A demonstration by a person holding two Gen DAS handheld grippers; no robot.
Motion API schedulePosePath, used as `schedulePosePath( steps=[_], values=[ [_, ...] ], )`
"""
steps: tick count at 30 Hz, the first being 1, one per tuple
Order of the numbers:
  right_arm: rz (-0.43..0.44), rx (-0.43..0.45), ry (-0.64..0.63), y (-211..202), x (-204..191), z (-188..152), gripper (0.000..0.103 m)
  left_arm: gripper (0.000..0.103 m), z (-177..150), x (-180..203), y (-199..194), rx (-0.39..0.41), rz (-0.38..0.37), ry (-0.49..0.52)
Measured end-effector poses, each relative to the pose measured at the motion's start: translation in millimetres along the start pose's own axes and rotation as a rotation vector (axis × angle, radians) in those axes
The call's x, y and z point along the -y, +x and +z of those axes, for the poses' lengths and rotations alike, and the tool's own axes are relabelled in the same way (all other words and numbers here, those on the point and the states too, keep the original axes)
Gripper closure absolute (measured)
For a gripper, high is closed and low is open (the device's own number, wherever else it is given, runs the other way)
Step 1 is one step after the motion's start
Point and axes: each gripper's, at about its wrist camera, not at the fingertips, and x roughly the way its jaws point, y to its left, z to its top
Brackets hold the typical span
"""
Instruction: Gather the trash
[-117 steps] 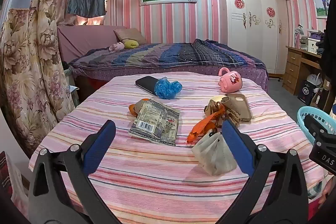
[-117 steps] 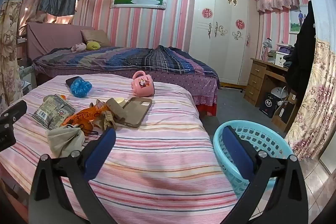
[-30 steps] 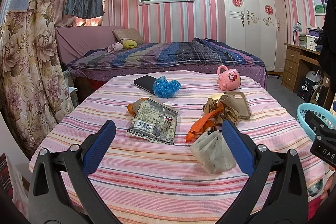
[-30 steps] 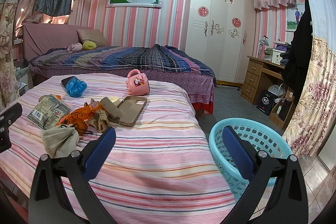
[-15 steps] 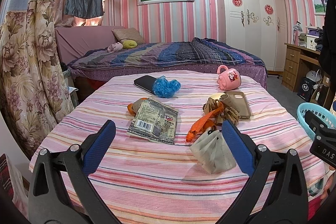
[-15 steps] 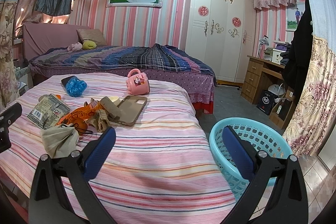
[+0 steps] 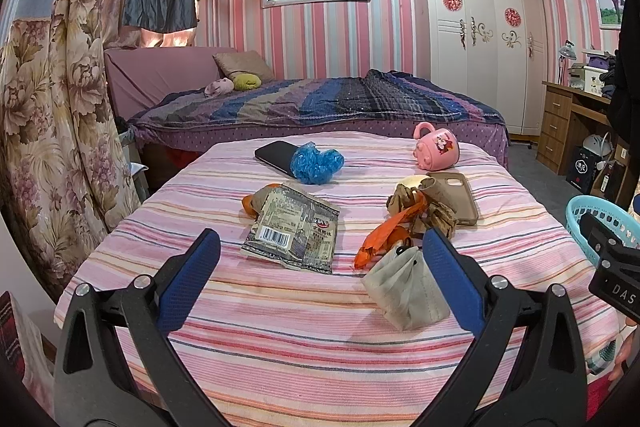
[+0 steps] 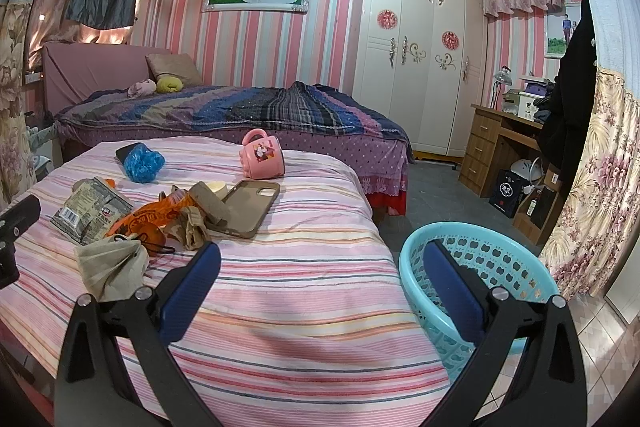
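Observation:
Trash lies on a pink striped cloth [image 7: 304, 331]: a flat snack packet [image 7: 294, 229], an orange wrapper [image 7: 386, 229], a crumpled beige bag [image 7: 404, 285], brown paper scraps [image 7: 438, 215] and a blue plastic wad [image 7: 314, 163]. My left gripper [image 7: 320, 271] hovers open over the near edge, with the beige bag by its right finger. My right gripper [image 8: 320, 281] is open too, held over the cloth's right side. A turquoise basket [image 8: 496, 267] stands on the floor beyond its right finger. The same trash shows in the right wrist view, packet [image 8: 86, 209] and beige bag [image 8: 110, 265] at the left.
A pink mug [image 7: 436, 147], a brown phone case [image 7: 456, 195] and a dark phone [image 7: 276, 155] also lie on the cloth. Behind is a bed [image 7: 320, 107]; a white wardrobe [image 8: 420, 59] and wooden desk [image 8: 500, 143] are right, floral curtains [image 7: 52, 131] left.
Almost nothing differs. Both views shifted very slightly over the last seconds; both grippers stay open and nothing on the cloth has moved.

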Motion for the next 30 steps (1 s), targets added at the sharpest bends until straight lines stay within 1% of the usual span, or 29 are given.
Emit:
schedulePosePath(
  steps=[13, 30],
  values=[
    [0.001, -0.007, 0.003, 2.0, -1.2, -2.2, 0.004, 0.005, -3.2, -5.6, 5.2, -0.024, 0.008, -0.002],
    [0.007, -0.019, 0.005, 5.0, -6.5, -6.2, 0.004, 0.005, -2.8, -7.3, 5.7, -0.030, 0.008, -0.004]
  ],
)
